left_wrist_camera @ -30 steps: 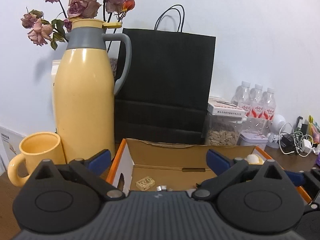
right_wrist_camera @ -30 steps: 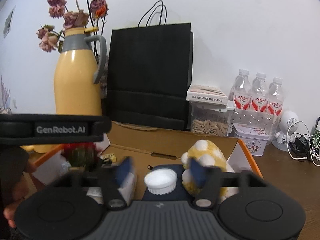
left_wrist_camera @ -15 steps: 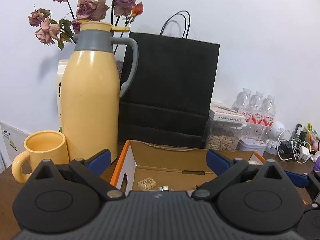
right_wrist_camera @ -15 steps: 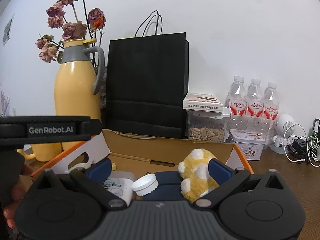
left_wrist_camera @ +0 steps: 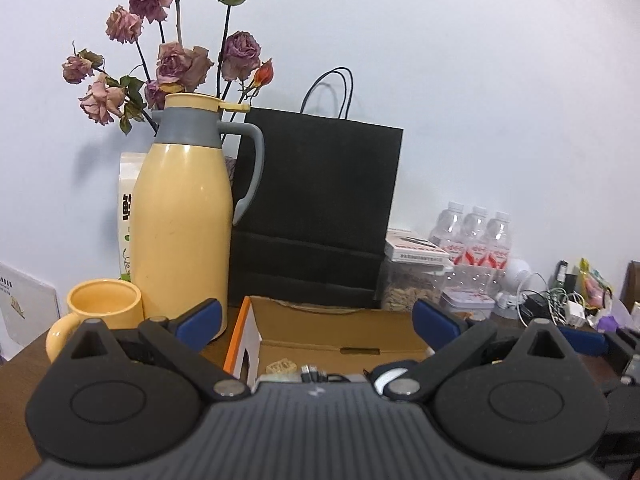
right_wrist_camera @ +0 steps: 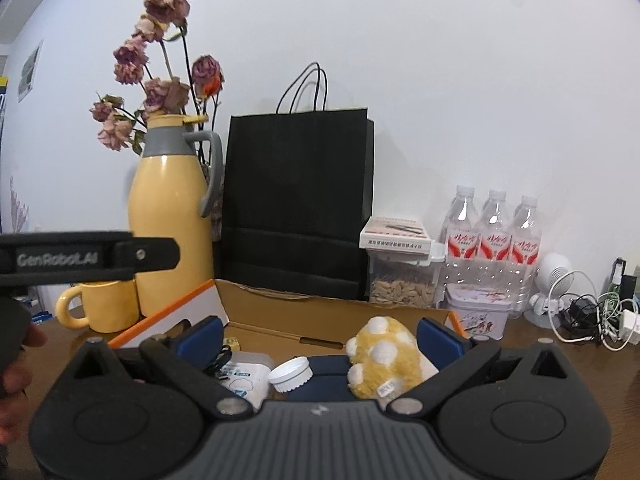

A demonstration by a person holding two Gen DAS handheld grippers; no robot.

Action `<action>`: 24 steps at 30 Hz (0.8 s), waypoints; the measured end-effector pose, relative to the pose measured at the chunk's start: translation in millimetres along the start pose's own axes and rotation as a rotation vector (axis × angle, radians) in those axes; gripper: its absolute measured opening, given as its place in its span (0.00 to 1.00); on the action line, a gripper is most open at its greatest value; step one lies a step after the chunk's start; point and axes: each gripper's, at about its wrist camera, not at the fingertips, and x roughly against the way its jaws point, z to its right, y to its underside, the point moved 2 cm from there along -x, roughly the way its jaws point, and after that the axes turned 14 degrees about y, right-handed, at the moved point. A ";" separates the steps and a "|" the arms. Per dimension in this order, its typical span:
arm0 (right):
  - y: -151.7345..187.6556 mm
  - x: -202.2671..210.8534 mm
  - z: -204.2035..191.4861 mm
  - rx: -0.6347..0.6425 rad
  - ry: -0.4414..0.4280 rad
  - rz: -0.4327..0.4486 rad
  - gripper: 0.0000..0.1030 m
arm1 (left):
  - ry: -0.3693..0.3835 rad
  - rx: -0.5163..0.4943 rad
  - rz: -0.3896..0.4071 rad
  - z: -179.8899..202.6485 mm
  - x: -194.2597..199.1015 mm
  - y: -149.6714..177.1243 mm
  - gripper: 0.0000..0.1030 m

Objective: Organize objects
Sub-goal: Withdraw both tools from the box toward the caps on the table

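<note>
Cardboard box [right_wrist_camera: 336, 320] on the bench already holds the plush toy [right_wrist_camera: 386, 360] and white cap [right_wrist_camera: 291, 374]; both the right gripper [right_wrist_camera: 320, 338] and left gripper [left_wrist_camera: 316, 320] hang wide and empty above it, so choosing another loose item seems next.

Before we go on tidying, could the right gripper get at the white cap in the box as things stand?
Probably yes: the right gripper is open, and the white cap lies uncovered in the box between its fingers.

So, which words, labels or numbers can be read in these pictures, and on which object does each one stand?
"GenRobot.AI": on the left gripper, blurred but legible.
Water bottles: red labels, script unreadable.
Flat white box: print too small.
White packet in the cardboard box: too small.
White bag behind the flask: character partly hidden.
</note>
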 end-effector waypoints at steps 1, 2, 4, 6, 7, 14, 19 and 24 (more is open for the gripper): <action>0.9 4.6 1.5 0.004 -0.001 0.003 1.00 | 0.002 0.001 0.001 -0.2 4.2 2.0 1.00; 2.1 9.1 3.2 0.008 -0.001 0.004 1.00 | 0.002 0.001 0.000 -0.6 6.9 3.9 1.00; 5.0 16.4 6.2 0.017 -0.002 0.003 1.00 | -0.003 0.003 -0.007 -2.4 11.6 8.2 1.00; 9.2 23.2 9.0 0.024 -0.003 -0.001 1.00 | -0.002 0.005 -0.018 -3.5 16.4 13.5 1.00; 11.3 25.5 10.4 0.028 -0.005 -0.006 1.00 | -0.001 0.004 -0.021 -3.4 19.5 16.2 1.00; 37.7 31.1 16.8 0.058 0.005 -0.078 1.00 | 0.012 -0.017 -0.077 0.2 31.7 38.8 1.00; 55.0 34.5 17.8 0.078 0.008 -0.130 1.00 | 0.001 -0.022 -0.104 0.0 39.6 48.3 1.00; 71.0 40.1 18.3 0.104 0.011 -0.183 1.00 | -0.014 -0.012 -0.134 -3.5 45.1 56.1 1.00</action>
